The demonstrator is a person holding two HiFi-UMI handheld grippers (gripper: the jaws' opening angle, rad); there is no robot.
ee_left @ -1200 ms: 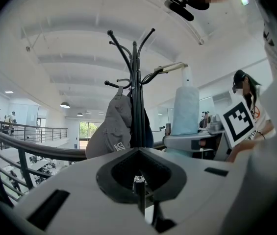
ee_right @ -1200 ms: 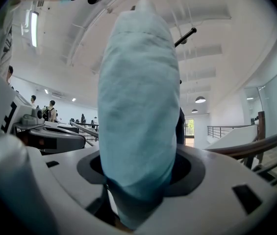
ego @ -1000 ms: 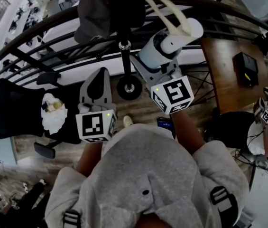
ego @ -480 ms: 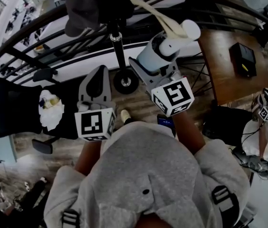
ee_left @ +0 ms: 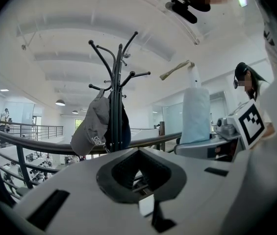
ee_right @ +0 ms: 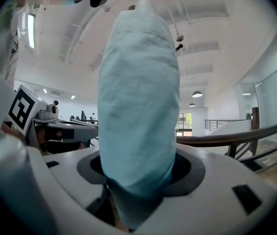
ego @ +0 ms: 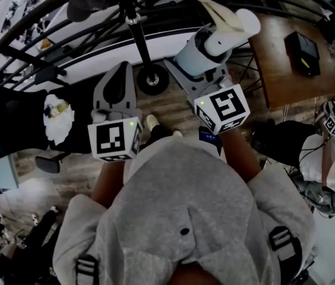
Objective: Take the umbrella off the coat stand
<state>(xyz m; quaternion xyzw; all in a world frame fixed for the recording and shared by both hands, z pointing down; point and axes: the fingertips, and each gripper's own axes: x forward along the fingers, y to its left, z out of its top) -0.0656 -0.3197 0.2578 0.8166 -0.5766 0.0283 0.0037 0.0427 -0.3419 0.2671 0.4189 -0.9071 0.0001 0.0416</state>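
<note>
Currently the umbrella (ee_right: 138, 106), folded and pale blue, stands upright to the right of the coat stand (ee_left: 116, 97), clear of it and not touching. The right gripper (ee_right: 138, 180) is clamped round the umbrella's lower end, jaws spread wide about it. A tan strap (ee_left: 175, 71) sticks out from the umbrella's top towards the stand. A grey cap (ee_left: 91, 126) hangs on the stand. The left gripper (ee_left: 139, 173), nearer the stand, has its jaws together on nothing. A railing (ee_left: 30, 143) runs behind the stand.

"What kind of place is this?"

"An office, I think, on an upper floor. There is a swivel chair (ego: 10, 123), a wooden desk (ego: 283, 76), and a curved railing (ee_left: 52, 148) above rows of work tables (ee_left: 39, 166)."
</note>
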